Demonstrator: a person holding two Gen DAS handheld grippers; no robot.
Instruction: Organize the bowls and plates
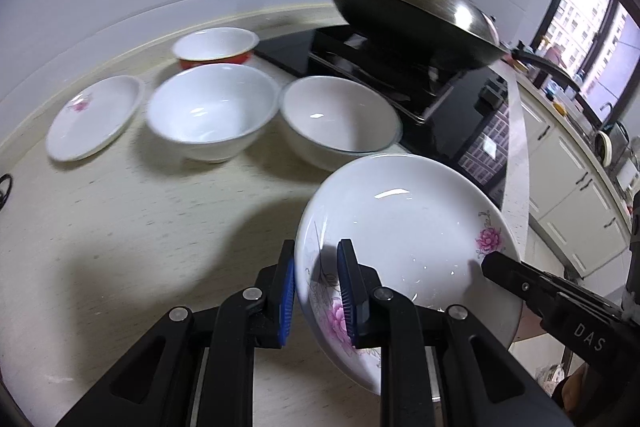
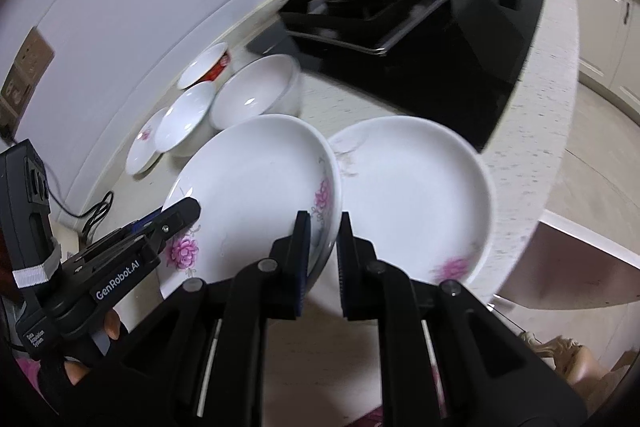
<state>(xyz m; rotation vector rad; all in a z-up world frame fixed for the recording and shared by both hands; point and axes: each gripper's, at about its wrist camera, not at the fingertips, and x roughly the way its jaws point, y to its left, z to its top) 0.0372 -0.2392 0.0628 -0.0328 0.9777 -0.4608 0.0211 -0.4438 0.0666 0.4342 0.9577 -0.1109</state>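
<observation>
A white plate with pink flowers (image 1: pixel 404 227) is held above the counter by both grippers. My left gripper (image 1: pixel 318 293) is shut on its near rim. My right gripper (image 2: pixel 324 259) is shut on its opposite rim (image 2: pixel 256 183), and its fingertip (image 1: pixel 494 265) shows in the left wrist view. A second flowered plate (image 2: pixel 416 187) lies on the counter beside it. A third flowered plate (image 1: pixel 94 117), two white bowls (image 1: pixel 212 111) (image 1: pixel 340 121) and a red bowl (image 1: pixel 216 47) stand further back.
A black wok (image 1: pixel 412 15) sits on the black hob (image 2: pixel 452 59) behind the dishes. The counter edge (image 2: pixel 560 147) drops off at the right. A black cable (image 2: pixel 92 215) lies at the left by the wall.
</observation>
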